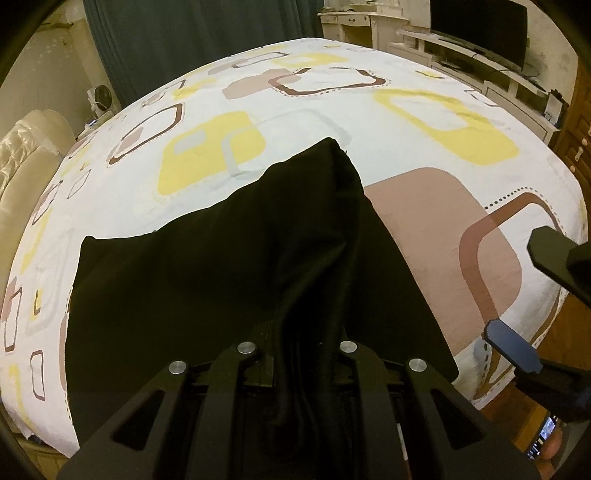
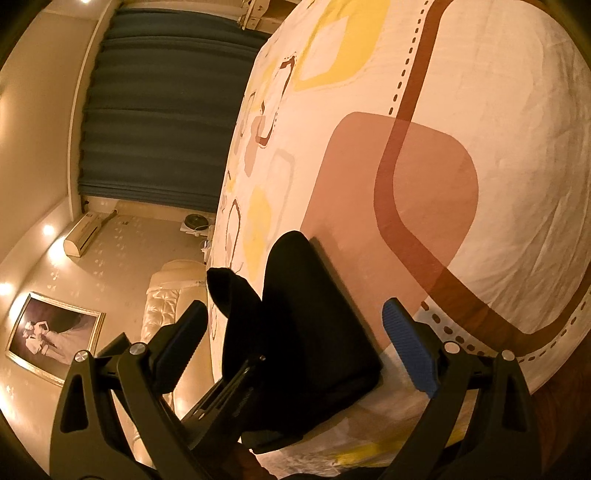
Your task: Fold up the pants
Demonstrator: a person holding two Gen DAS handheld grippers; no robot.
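Black pants (image 1: 229,266) lie folded on a bed with a patterned cover (image 1: 406,122); one corner rises to a peak at the middle of the left wrist view. My left gripper (image 1: 304,332) is shut on a bunch of that black cloth, which hides its fingertips. My right gripper (image 1: 532,299) stands open at the right edge, beside the pants and off the bed's near corner. In the right wrist view the pants (image 2: 314,325) show in the gap of the open right gripper (image 2: 295,347). Its blue pad (image 2: 410,347) does not press on them. The left gripper (image 2: 236,384) holds lifted cloth there.
A dark curtain (image 1: 184,37) hangs beyond the bed. A TV (image 1: 480,29) stands on a white unit at the back right, and a cream padded headboard (image 1: 26,158) is on the left. Wooden floor (image 1: 517,406) and a lit phone (image 1: 543,439) lie past the bed's near right corner.
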